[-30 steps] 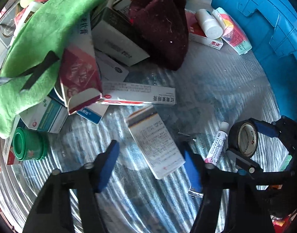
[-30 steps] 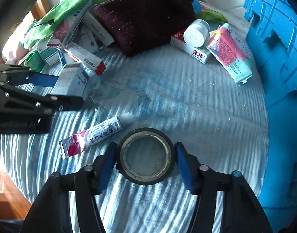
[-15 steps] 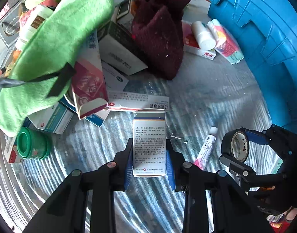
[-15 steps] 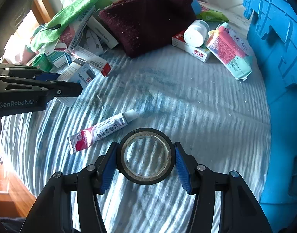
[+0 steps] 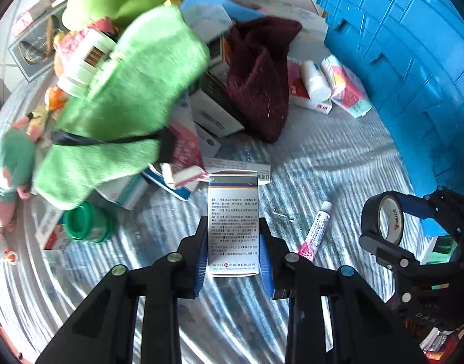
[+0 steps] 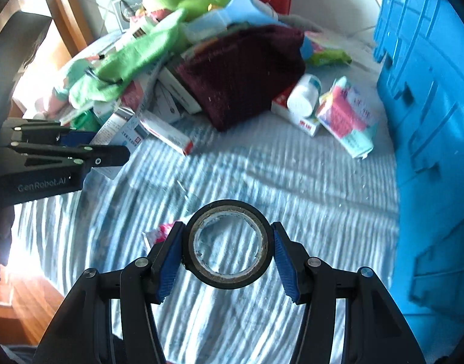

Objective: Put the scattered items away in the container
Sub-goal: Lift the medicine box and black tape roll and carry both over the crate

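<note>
Both grippers have lifted clear of the striped cloth (image 6: 307, 182) since a second ago, each now carrying its load: the box that lay loose between spread fingers is clamped and raised, and the tape rides higher. The blue crate (image 5: 413, 75), the container, fills the frame from 1 to 3 o'clock in both views. The pile (image 5: 135, 91) of green plush, maroon cloth and cartons sits at 10 to 12 o'clock. The left gripper (image 5: 233, 254) is clenched on the white medicine box (image 5: 233, 221), held upright at centre. The right gripper (image 6: 228, 254) grips the black tape roll (image 6: 228, 247) by its rim, off the cloth. A small tube (image 5: 315, 230) lies between the two, at 4 o'clock of the box. The step in hand looks like the carry; next, both loads need swinging right, over the crate's wall, before the jaws release.
</note>
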Demonstrator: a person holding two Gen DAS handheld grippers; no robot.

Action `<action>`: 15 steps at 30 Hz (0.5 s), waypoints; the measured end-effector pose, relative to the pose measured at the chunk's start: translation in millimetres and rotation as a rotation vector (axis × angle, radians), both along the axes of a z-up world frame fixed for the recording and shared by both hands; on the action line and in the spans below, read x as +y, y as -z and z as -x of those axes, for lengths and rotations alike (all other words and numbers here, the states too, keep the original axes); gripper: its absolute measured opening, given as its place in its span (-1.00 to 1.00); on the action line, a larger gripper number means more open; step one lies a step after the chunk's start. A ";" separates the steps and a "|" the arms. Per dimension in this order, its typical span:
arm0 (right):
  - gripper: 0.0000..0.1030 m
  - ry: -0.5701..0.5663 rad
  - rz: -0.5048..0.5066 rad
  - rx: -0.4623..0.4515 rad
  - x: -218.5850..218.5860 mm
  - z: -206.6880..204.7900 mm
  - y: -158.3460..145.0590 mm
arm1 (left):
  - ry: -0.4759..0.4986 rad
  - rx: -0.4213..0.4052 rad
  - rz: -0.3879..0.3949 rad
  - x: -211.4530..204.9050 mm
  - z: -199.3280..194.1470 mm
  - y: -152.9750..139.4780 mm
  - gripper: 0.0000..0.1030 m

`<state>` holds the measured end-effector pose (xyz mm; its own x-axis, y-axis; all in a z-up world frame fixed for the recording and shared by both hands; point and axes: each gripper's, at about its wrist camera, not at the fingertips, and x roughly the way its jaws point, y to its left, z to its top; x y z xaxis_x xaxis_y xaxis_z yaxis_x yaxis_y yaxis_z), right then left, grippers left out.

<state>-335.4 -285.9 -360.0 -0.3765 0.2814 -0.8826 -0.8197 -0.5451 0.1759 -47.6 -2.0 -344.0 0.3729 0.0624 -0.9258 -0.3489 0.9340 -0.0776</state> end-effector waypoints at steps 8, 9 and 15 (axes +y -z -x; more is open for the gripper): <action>0.08 -0.031 -0.057 0.013 3.7 9.7 -48.3 | -0.020 -0.067 -0.055 7.5 2.3 -40.2 -0.44; 0.08 -0.032 -0.065 0.017 3.1 10.3 -55.4 | -0.021 -0.078 -0.060 7.8 2.9 -46.2 -0.44; 0.08 -0.024 -0.110 0.048 2.9 11.2 -93.4 | -0.033 -0.152 -0.096 12.8 14.3 -91.7 -0.44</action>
